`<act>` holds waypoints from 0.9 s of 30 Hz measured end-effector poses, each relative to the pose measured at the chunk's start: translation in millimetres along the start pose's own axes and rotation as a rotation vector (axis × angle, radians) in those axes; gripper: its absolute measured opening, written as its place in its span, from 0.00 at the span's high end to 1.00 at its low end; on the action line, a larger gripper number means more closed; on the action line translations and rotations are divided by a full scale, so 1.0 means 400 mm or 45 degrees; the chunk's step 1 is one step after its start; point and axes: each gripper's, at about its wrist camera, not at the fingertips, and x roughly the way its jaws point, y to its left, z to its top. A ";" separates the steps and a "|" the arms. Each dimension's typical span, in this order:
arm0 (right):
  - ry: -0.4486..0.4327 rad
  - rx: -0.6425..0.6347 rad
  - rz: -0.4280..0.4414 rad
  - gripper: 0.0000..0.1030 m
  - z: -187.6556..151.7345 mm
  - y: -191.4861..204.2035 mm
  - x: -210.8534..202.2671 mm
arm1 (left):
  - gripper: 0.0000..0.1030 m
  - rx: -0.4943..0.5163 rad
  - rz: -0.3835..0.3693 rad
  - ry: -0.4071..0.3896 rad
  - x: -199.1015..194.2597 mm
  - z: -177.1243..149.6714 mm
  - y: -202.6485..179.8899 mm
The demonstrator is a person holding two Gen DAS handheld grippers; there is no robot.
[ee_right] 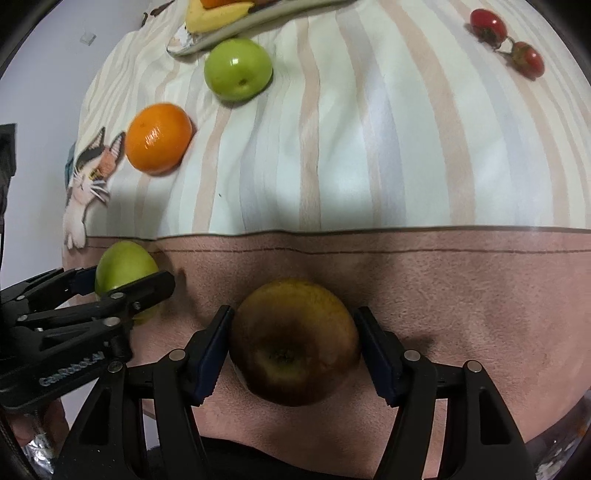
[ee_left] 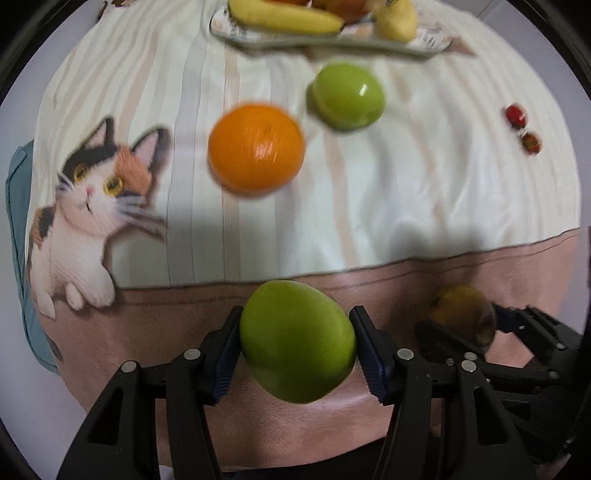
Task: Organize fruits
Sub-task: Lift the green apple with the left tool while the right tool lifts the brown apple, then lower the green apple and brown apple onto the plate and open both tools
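My left gripper [ee_left: 297, 341] is shut on a green apple [ee_left: 297, 341], held above the pink band of the cloth; the same green apple [ee_right: 123, 271] and left gripper [ee_right: 122, 280] show at the left of the right wrist view. My right gripper [ee_right: 293, 343] is shut on a brownish-yellow apple [ee_right: 293, 343], which also appears dimly as the brownish apple [ee_left: 463, 314] at the right of the left wrist view. An orange [ee_left: 256, 147] and a second green apple [ee_left: 347, 96] lie on the striped cloth. Two small red tomatoes [ee_right: 508, 40] lie far right.
A plate [ee_left: 332, 42] with bananas [ee_left: 288, 16] and other fruit stands at the far edge of the cloth. A cat picture [ee_left: 92, 206] is printed on the cloth's left side. Part of a person's hand [ee_right: 33, 424] shows at the lower left.
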 end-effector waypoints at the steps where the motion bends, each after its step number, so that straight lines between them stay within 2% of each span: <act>1: -0.008 0.002 0.005 0.34 0.006 -0.003 -0.013 | 0.47 -0.007 -0.015 -0.014 -0.019 0.010 -0.003; 8: -0.086 0.023 0.066 0.34 0.078 -0.014 -0.108 | 0.47 -0.024 -0.088 -0.122 -0.142 0.102 -0.013; 10: -0.126 0.039 0.094 0.34 0.121 -0.016 -0.147 | 0.47 -0.022 -0.088 -0.164 -0.172 0.140 -0.001; 11: -0.183 0.072 0.120 0.34 0.132 -0.013 -0.155 | 0.47 -0.024 -0.086 -0.182 -0.176 0.166 0.021; 15: -0.285 0.111 0.159 0.34 0.242 -0.002 -0.219 | 0.47 -0.033 -0.064 -0.242 -0.181 0.269 0.073; 19: -0.371 0.108 0.157 0.34 0.391 0.007 -0.285 | 0.47 -0.057 -0.022 -0.274 -0.151 0.384 0.107; 27: -0.442 0.131 0.111 0.34 0.703 0.039 -0.307 | 0.47 -0.135 -0.019 -0.220 -0.054 0.537 0.165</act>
